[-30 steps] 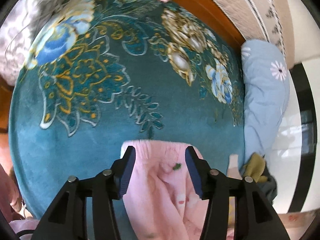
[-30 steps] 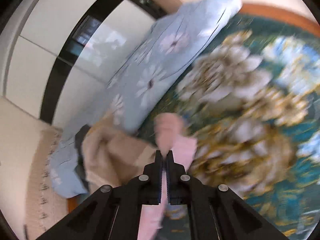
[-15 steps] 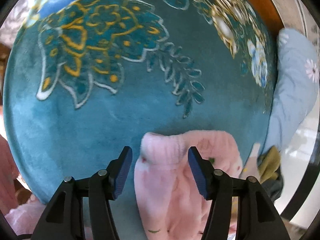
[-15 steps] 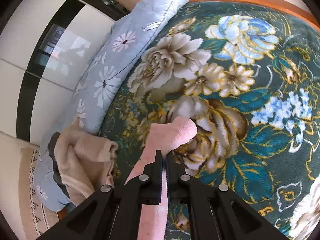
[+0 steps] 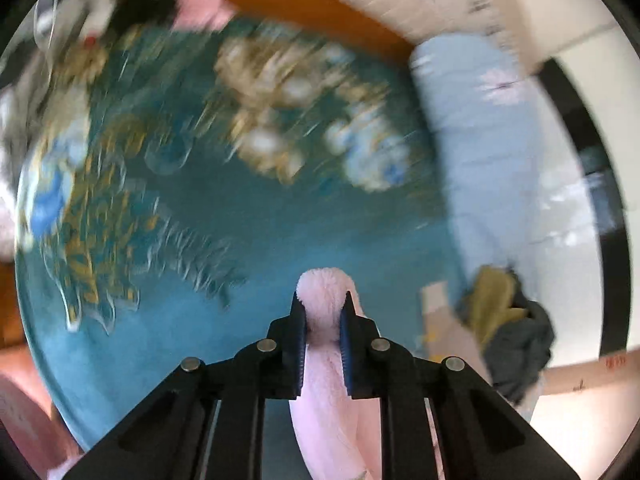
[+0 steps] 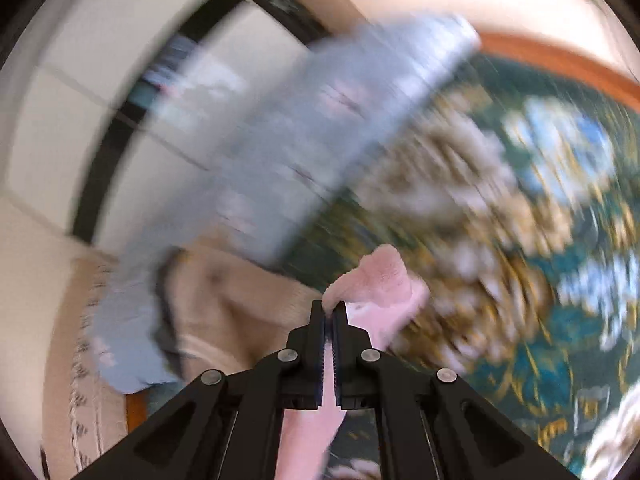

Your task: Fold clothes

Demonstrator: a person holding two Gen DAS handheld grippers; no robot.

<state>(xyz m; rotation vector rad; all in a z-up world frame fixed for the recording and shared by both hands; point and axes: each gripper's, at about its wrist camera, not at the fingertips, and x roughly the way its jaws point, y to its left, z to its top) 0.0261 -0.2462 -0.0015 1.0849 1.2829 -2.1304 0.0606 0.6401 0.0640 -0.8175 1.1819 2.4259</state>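
Both sets of jaws pinch the pink garment (image 5: 325,296): the left gripper (image 5: 323,312) is closing on a bunched fluffy fold, the right gripper (image 6: 328,312) is clamped tight on an edge. Beneath spreads a teal floral blanket (image 5: 260,232), blurred. A pale blue quilt (image 5: 480,152) lies along its right side, with a beige garment (image 6: 224,304) near it.
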